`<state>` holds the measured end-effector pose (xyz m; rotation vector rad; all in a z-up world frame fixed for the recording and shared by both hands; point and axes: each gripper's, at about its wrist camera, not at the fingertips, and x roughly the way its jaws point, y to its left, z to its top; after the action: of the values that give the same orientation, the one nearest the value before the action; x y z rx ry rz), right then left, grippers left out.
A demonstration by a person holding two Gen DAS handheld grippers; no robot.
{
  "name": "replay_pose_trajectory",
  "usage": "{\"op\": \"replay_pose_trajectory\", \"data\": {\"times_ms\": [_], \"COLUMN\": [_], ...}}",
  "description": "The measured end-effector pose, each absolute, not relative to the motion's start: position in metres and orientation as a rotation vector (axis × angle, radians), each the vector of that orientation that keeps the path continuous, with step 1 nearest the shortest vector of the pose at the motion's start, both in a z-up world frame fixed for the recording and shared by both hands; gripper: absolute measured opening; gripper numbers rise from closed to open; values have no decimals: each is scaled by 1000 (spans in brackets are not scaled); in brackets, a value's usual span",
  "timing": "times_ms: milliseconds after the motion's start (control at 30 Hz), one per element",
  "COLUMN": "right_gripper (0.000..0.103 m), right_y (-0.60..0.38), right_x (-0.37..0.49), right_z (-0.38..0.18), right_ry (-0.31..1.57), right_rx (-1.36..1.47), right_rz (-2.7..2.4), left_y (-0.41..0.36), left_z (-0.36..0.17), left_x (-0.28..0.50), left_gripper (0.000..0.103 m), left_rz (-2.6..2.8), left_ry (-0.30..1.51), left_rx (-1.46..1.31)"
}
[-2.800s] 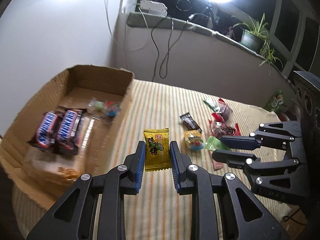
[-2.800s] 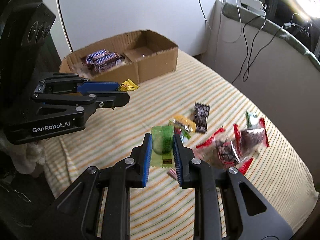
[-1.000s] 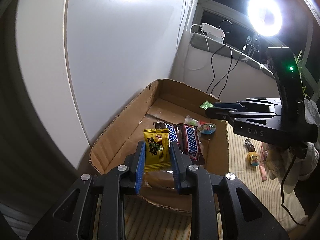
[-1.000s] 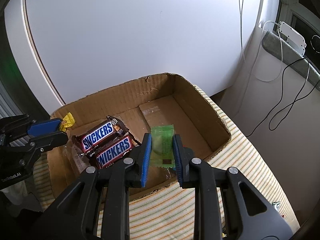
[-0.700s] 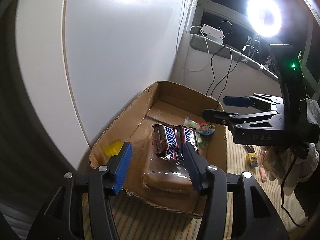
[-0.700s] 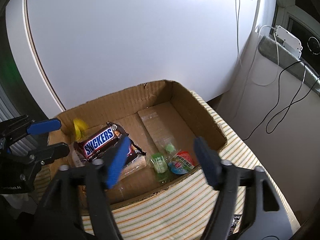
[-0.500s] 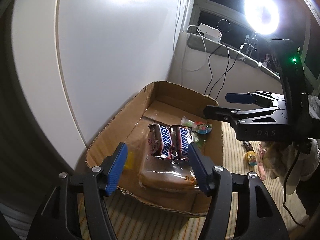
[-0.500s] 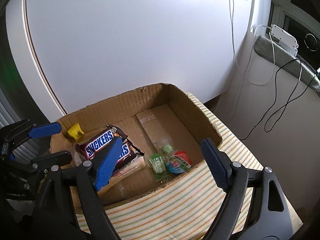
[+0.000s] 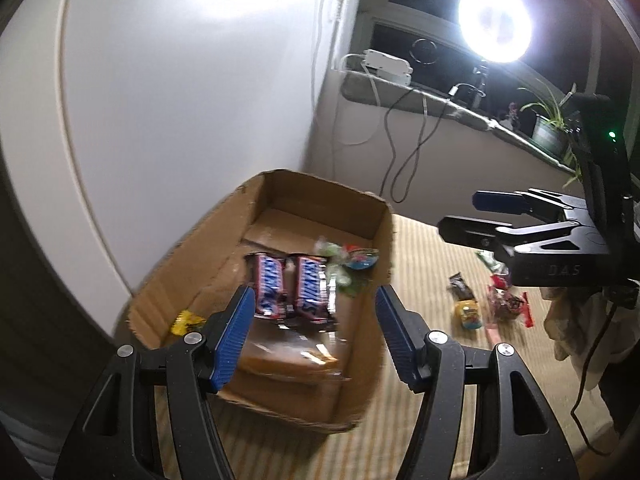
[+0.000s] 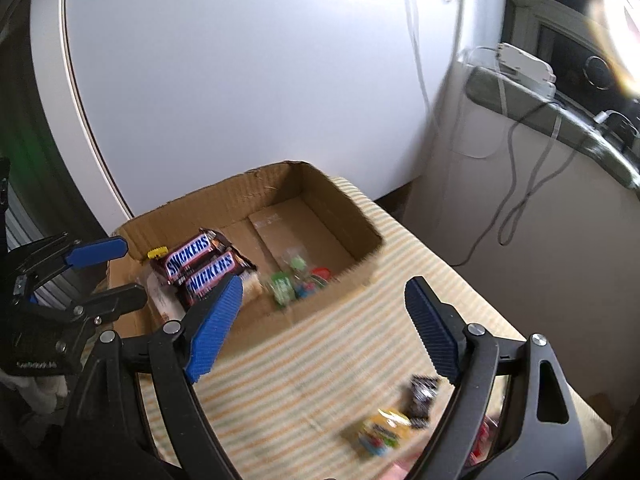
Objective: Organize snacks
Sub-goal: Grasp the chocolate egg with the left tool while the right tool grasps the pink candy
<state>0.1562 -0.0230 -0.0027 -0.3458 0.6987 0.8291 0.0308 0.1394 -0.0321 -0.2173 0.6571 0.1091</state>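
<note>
Left wrist view, lower centre: left gripper (image 9: 312, 334), jaws spread wide, nothing between the pads; likely just emptied over the box.
Beyond it, centre frame: cardboard box (image 9: 384, 240), open-topped, evidently the collecting place for the snacks. Inside: two Snickers bars (image 9: 290, 284) side by side atop a clear-wrapped pack; yellow candy (image 9: 186, 320) in the lower left corner; green and red-blue sweets (image 9: 352, 260) by the right wall.
Right of frame: right gripper (image 9: 476, 214), jaws parted and empty, body lettered "DAS".
Right wrist view: "SNICKERS" reads plainly on both bars. Lower right, on the striped cloth (image 10: 304, 364): loose sweets (image 10: 384, 434) unsorted, well apart from the box; presumably the next pickups.
</note>
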Motion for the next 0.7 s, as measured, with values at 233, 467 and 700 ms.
{"op": "replay_pose_trajectory", "data": {"times_ms": [233, 467, 700], "right_gripper": [86, 86, 86], "right_y": [-80, -131, -158], "right_x": [153, 145, 129], "right_z": [-2, -12, -36], "right_ry": [710, 746, 791], "right_rx": [-305, -271, -245], "right_rz": [755, 698, 689], "left_y": [107, 75, 46], "left_z": [-32, -36, -52], "left_x": [39, 53, 74], "left_gripper": [62, 62, 50], "left_rz": [41, -34, -109], "left_ry": [659, 682, 744], "left_rx": [-196, -172, -160]}}
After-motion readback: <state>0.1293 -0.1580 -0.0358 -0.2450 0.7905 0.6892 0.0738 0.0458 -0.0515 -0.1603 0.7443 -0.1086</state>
